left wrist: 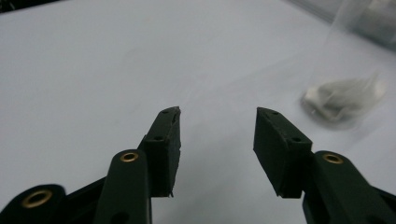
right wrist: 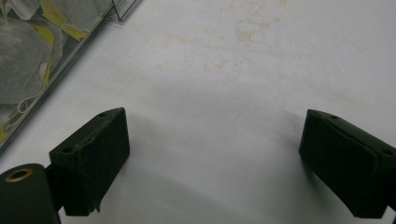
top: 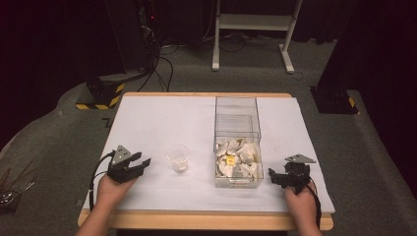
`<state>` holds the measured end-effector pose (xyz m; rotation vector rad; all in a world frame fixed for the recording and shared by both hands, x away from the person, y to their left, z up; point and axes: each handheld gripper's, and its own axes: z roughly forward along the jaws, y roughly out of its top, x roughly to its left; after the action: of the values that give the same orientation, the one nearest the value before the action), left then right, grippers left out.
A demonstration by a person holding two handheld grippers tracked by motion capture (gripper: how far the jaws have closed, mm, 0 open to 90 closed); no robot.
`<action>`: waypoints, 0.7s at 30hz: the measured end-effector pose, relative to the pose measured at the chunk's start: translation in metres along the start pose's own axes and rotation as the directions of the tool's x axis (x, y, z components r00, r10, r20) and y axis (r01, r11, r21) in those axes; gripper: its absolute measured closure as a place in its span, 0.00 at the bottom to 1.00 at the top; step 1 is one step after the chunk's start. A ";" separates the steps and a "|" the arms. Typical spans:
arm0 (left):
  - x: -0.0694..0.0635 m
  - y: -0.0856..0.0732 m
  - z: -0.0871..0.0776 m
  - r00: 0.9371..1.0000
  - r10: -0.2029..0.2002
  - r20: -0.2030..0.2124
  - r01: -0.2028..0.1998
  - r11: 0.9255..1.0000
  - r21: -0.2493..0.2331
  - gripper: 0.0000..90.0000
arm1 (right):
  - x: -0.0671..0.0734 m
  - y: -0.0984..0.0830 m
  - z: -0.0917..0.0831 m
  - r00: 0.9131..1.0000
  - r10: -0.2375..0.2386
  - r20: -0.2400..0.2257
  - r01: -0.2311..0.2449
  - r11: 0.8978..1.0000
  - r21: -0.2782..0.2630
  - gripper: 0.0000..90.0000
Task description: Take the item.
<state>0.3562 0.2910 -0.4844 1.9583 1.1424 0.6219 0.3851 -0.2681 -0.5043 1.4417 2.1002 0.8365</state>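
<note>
A white table (top: 157,123) with a wooden edge fills the middle of the high view, standing on grey floor. Right of centre on it sits a clear bin (top: 237,142), long from near to far; its near half holds a heap of white packets (top: 238,160) with a yellow spot among them, and its far half looks bare. In the right gripper view the bin's wall (right wrist: 51,60) runs along the left edge, with white and yellow packets (right wrist: 28,51) behind it, and faint brownish stains (right wrist: 243,32) mark the tabletop farther off. Left of the bin, apart from it, stands a small clear cup (top: 177,158) with something white at its bottom; the left gripper view shows the cup (left wrist: 345,84), blurred, at the far right with a white lump (left wrist: 343,95) inside. The left gripper (top: 139,163) rests near the left edge, held by the left hand (top: 113,189), pointing right toward the cup; its jaws stand apart with nothing between them (left wrist: 217,135). The right gripper (top: 273,177) lies just right of the bin's near end in the right hand (top: 301,199), jaws spread wide and holding nothing (right wrist: 212,158).
</note>
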 end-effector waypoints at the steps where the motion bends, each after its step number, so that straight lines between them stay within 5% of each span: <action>1: 0.001 -0.004 0.001 1.000 -0.001 -0.010 0.002 1.000 0.015 0.55 | 0.000 0.000 0.000 1.000 0.000 0.000 0.000 1.000 0.000 0.09; 7: 0.002 -0.023 0.007 0.999 -0.009 -0.045 0.013 0.997 0.082 0.51 | 0.000 0.000 0.000 1.000 0.000 0.001 0.000 1.000 -0.001 0.09; 15: 0.004 -0.023 0.008 0.998 -0.054 -0.029 0.056 0.995 0.083 0.46 | 0.000 0.000 0.000 1.000 -0.002 0.002 0.002 1.000 -0.001 0.09; 21: 0.004 -0.023 0.008 0.998 -0.051 -0.019 0.053 0.995 0.085 0.43 | 0.000 0.000 0.000 1.000 -0.005 0.002 0.005 1.000 0.000 0.09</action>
<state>0.3524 0.2983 -0.5082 1.9916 1.2450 0.5713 0.3847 -0.2680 -0.5042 1.4365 2.1013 0.8326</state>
